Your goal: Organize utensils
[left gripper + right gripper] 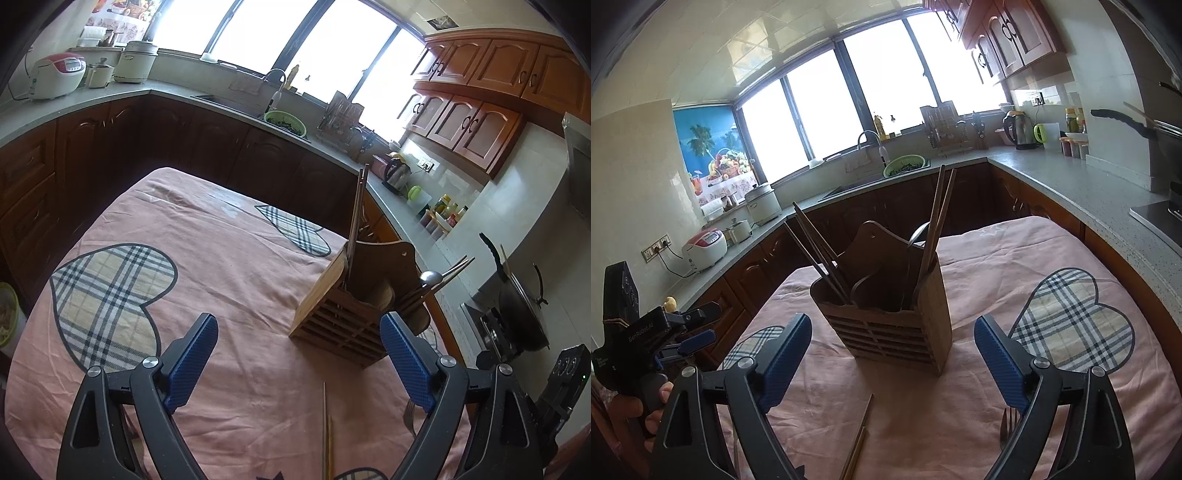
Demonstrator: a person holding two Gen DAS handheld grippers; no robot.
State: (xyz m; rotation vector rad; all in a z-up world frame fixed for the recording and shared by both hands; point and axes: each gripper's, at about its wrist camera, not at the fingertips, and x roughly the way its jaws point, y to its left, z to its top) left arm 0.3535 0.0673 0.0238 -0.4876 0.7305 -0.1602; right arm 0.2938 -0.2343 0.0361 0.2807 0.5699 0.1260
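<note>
A wooden utensil holder (890, 314) stands on the pink tablecloth (923, 413), with several chopsticks (938, 221) and a spoon upright in it. It also shows in the left wrist view (351, 306), right of centre. A loose pair of chopsticks (857, 443) lies on the cloth before the holder, also in the left wrist view (326, 432). A fork (1010, 424) lies beside my right finger, seen also in the left wrist view (408, 415). My right gripper (892, 332) is open and empty, facing the holder. My left gripper (297, 332) is open and empty; it shows at far left (690, 332).
The table edge drops to dark kitchen cabinets (147, 140). A counter (1071, 177) wraps around with a sink, rice cooker (59, 74), kettle (1019, 129) and a wok on a stove (521, 306). Plaid heart patches (107, 295) mark the cloth.
</note>
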